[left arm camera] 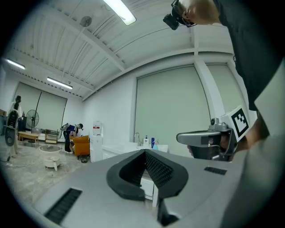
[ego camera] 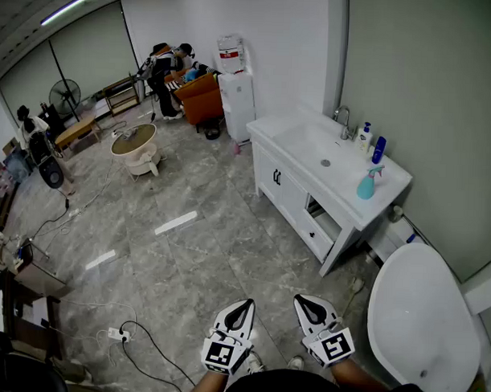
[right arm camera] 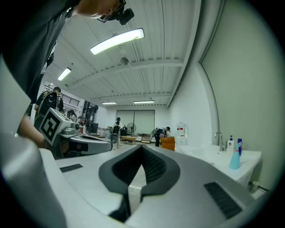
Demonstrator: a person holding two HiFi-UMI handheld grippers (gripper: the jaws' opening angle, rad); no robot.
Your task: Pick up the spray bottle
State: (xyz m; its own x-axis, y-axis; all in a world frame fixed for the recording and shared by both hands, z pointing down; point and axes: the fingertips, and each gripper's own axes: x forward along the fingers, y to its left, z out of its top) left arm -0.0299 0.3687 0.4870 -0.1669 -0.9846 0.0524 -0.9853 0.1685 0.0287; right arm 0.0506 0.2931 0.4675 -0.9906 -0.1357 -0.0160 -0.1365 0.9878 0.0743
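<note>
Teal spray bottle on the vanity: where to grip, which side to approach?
Probably the narrow neck of the spray bottle, just under the trigger head. It stands upright near the counter corner, tapering upward; come level from the open floor side, wall behind.

The toilet [ego camera: 422,318] runs off the head view's right edge; the spray bottle [left arm camera: 155,145] shows tiny in the left gripper view; the far person [ego camera: 164,74] lacks detail.

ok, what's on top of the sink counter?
A faucet, a white pump bottle and a dark blue bottle by the wall, and the light blue spray bottle at the near end of the counter. The basin looks empty. Anything behind the bottles is covered.
</note>
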